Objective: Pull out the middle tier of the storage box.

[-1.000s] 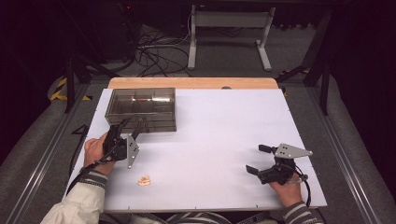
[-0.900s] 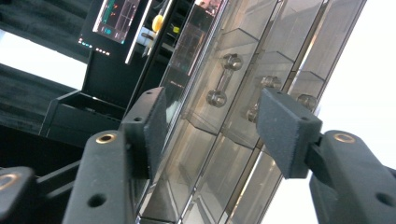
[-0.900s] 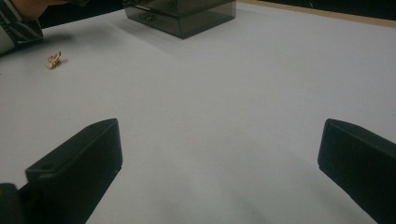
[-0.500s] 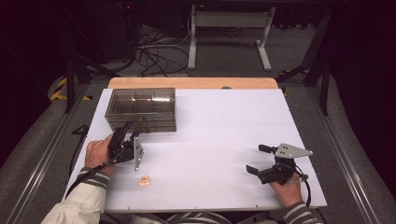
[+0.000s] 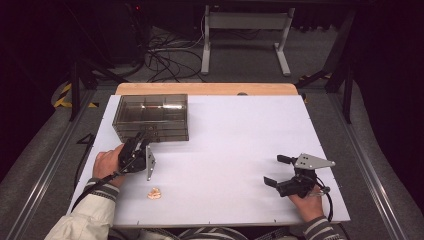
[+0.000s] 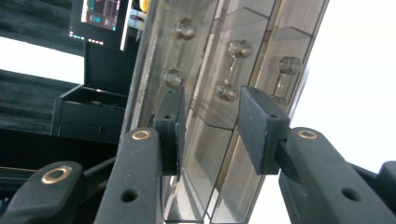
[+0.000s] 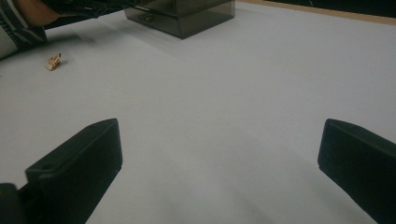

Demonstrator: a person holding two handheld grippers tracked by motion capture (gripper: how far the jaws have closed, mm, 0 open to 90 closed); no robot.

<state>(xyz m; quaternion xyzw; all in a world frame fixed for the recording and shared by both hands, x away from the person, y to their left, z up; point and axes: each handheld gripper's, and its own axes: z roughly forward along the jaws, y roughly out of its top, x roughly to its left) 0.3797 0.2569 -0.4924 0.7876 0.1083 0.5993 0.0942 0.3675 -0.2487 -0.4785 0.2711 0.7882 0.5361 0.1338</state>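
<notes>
Low in the high view, left of centre, a small tan scrap [image 5: 154,193] lies on the white desk [image 5: 240,150], untouched. At lower right the right tool [image 5: 278,171] rests on the desk, jaws spread wide with nothing between them. Above the scrap, the left tool [image 5: 143,140] points at the front of the smoky drawer box [image 5: 151,116] in the upper left; its jaws stand partly open around a clear drawer handle [image 6: 228,70], not yet gripping.
</notes>
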